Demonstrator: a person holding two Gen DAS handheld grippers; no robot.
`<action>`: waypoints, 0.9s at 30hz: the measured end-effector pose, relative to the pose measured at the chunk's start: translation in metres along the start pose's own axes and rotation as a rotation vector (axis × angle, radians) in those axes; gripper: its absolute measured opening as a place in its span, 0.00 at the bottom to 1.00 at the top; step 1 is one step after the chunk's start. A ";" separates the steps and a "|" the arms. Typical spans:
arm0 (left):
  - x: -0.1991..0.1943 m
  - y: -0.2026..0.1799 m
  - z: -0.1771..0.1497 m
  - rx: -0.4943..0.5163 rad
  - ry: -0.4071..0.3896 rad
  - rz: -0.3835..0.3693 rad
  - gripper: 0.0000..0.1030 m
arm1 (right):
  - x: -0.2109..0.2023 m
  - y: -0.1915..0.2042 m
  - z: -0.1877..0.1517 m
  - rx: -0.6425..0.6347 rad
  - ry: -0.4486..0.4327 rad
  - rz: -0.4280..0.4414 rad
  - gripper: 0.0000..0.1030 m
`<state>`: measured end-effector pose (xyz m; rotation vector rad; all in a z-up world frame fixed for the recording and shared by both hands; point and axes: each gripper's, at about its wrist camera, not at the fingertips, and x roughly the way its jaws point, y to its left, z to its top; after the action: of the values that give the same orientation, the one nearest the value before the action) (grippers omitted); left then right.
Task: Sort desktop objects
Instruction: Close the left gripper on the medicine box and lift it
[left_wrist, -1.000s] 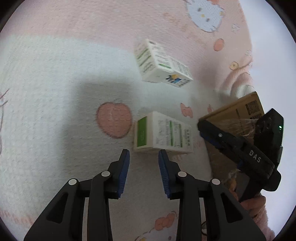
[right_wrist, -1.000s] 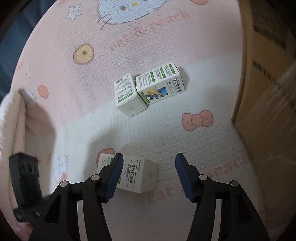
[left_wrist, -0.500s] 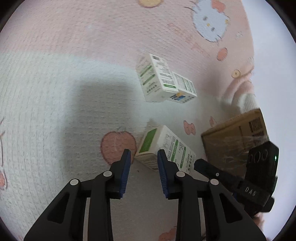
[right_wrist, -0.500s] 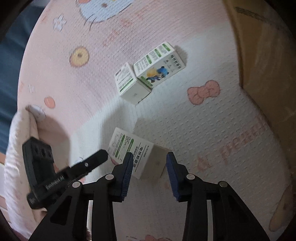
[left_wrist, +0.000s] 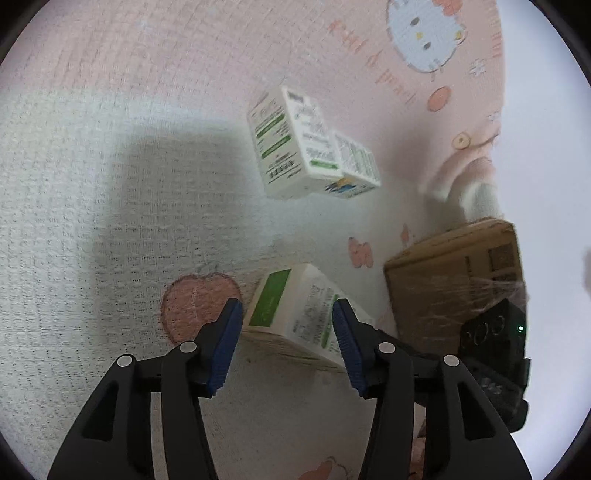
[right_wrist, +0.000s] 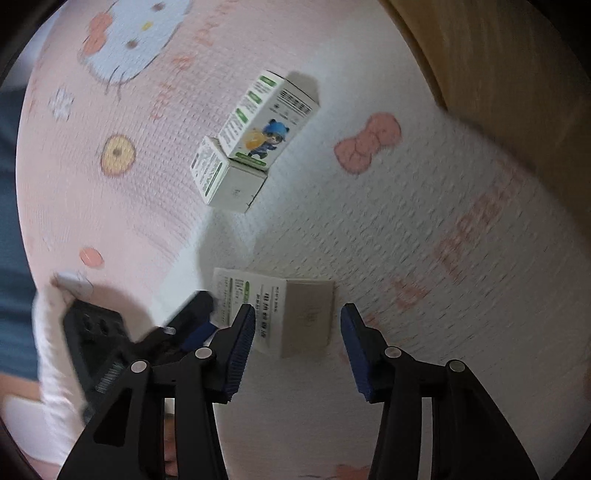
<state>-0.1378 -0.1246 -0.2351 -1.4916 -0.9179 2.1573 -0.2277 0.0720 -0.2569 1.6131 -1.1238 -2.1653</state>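
left gripper (left_wrist: 287, 338): fingers wide, astride near box (left_wrist: 295, 317) | right gripper (right_wrist: 297, 345): fingers wide, at same box's end | two boxes (right_wrist: 251, 147) touching, beyond | blanket (left_wrist: 110, 184)

A white-and-green carton (left_wrist: 299, 314) is lying near; two smaller boxes (left_wrist: 306, 147) are sitting touching, farther back.
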 end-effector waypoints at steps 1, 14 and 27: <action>0.001 -0.001 -0.001 0.001 -0.002 -0.004 0.53 | 0.001 -0.001 -0.001 0.017 -0.001 0.015 0.44; -0.018 -0.010 -0.013 0.025 -0.094 -0.042 0.36 | -0.005 0.023 -0.005 -0.105 -0.041 -0.037 0.32; -0.077 -0.125 -0.001 0.273 -0.170 -0.160 0.36 | -0.128 0.090 -0.016 -0.299 -0.297 -0.072 0.29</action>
<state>-0.1163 -0.0815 -0.0960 -1.0835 -0.7319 2.2104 -0.1892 0.0772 -0.1045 1.2525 -0.7674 -2.5374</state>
